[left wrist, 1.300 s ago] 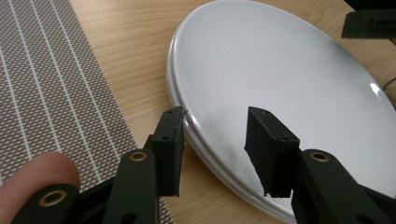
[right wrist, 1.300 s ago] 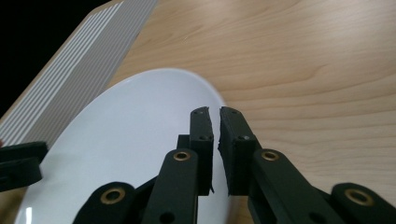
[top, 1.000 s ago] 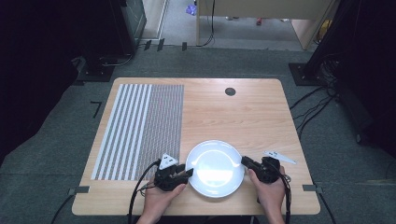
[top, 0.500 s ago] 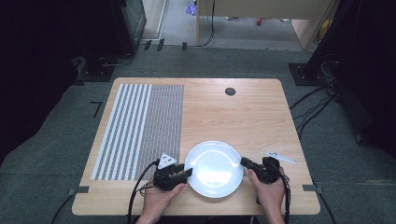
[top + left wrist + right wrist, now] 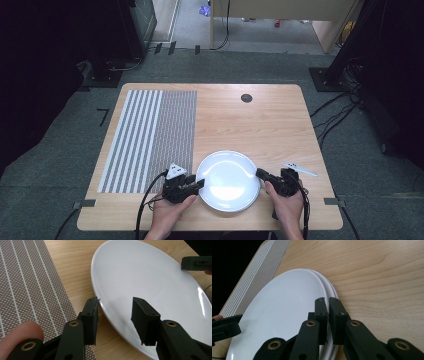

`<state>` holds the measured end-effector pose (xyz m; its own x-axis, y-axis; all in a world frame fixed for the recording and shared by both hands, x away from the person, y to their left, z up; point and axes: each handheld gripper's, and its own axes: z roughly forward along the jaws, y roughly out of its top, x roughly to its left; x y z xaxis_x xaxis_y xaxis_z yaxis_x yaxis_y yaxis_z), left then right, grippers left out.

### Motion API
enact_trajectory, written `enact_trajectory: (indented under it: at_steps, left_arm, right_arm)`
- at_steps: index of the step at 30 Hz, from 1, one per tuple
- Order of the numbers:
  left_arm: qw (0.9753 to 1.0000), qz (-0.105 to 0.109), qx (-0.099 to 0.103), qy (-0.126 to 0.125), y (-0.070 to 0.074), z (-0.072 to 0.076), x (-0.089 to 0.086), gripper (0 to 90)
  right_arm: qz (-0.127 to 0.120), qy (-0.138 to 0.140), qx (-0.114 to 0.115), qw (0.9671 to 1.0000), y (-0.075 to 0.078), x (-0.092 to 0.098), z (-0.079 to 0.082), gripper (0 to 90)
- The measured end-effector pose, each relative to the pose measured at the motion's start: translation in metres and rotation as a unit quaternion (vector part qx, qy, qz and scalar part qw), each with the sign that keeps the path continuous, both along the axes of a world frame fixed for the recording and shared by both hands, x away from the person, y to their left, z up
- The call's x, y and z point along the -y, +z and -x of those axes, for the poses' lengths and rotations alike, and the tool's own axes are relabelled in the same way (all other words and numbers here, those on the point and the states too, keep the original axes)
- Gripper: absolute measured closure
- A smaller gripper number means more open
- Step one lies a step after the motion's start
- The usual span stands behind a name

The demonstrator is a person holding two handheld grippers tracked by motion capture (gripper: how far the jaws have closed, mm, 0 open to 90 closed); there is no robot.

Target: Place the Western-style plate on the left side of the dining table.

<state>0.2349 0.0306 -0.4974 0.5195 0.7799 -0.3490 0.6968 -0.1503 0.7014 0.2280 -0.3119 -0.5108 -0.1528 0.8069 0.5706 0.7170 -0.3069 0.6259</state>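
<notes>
A white plate (image 5: 228, 180) lies near the table's front edge; the right gripper view shows it as the top of a small stack of plates (image 5: 287, 310). My left gripper (image 5: 199, 184) is at the plate's left rim, open, with its jaws astride the rim (image 5: 117, 322) and not closed on it. On the plate's right rim (image 5: 259, 174), my right gripper (image 5: 328, 312) has its jaws pressed together on the edge of the top plate. A hand holds each gripper.
A striped woven placemat (image 5: 150, 135) covers the table's left part, close to my left gripper. A small white utensil (image 5: 300, 169) lies right of my right gripper. A black round grommet (image 5: 246, 98) sits at the far edge of the bare wood.
</notes>
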Motion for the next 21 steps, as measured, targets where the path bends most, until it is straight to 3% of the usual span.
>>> enact_trajectory:
  at_steps: [10, 14, 21]
  left_arm:
    - [0.9998, 0.011, 0.000, 0.015, 0.003, -0.005, -0.012, 56.6]
    - [0.9997, 0.015, -0.007, 0.016, 0.002, -0.008, -0.018, 56.5]
    - [0.9995, 0.027, -0.010, 0.013, 0.006, -0.010, -0.029, 60.4]
  right_arm:
    - [-0.029, 0.020, -0.007, 0.9994, -0.005, -0.005, -0.002, 85.6]
    - [-0.053, 0.030, -0.009, 0.9981, -0.007, -0.009, -0.003, 84.8]
    - [-0.056, 0.035, -0.012, 0.9978, -0.009, -0.010, -0.004, 84.1]
